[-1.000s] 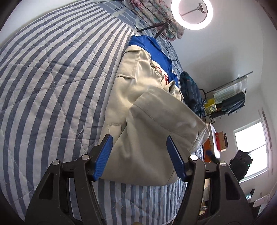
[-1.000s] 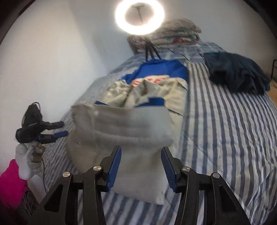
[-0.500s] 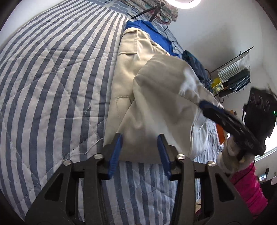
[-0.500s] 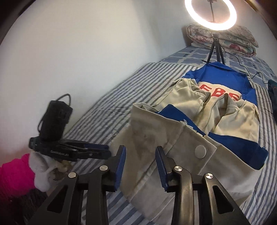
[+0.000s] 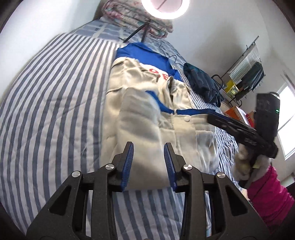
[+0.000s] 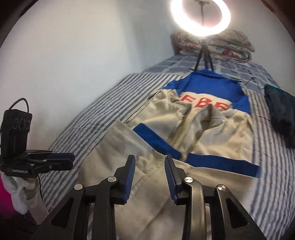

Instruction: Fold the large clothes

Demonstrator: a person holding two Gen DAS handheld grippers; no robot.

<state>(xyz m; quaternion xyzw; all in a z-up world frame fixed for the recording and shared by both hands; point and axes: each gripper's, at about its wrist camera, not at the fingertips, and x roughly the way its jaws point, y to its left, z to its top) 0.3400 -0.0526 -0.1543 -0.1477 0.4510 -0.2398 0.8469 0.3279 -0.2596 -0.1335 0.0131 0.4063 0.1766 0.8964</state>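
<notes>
A beige and blue jacket [image 5: 140, 114] with red letters lies along the striped bed [image 5: 51, 103], its lower part folded up over itself. My left gripper [image 5: 148, 147] hovers over the near folded edge; its jaws are closing and no cloth shows between the pads. In the right wrist view the jacket [image 6: 212, 133] spreads ahead. My right gripper [image 6: 149, 160] hangs above its near beige part, jaws opening with nothing between them. The left gripper [image 6: 70, 160] sits off the jacket's left edge. The right gripper [image 5: 209, 116] points at the jacket's right edge by a white button.
A ring light on a tripod [image 6: 201, 16] stands at the bed's head before folded quilts [image 6: 221, 46]. A dark garment [image 6: 278, 110] lies on the right side of the bed. A wall runs along the left, a clothes rack [image 5: 245, 73] stands at the right. A pink sleeve [image 5: 271, 188] is near.
My left gripper's jaws have narrowed, and it has risen and rolled. The right gripper has come into the left view beside the jacket. The raised beige fold now lies flatter on the jacket.
</notes>
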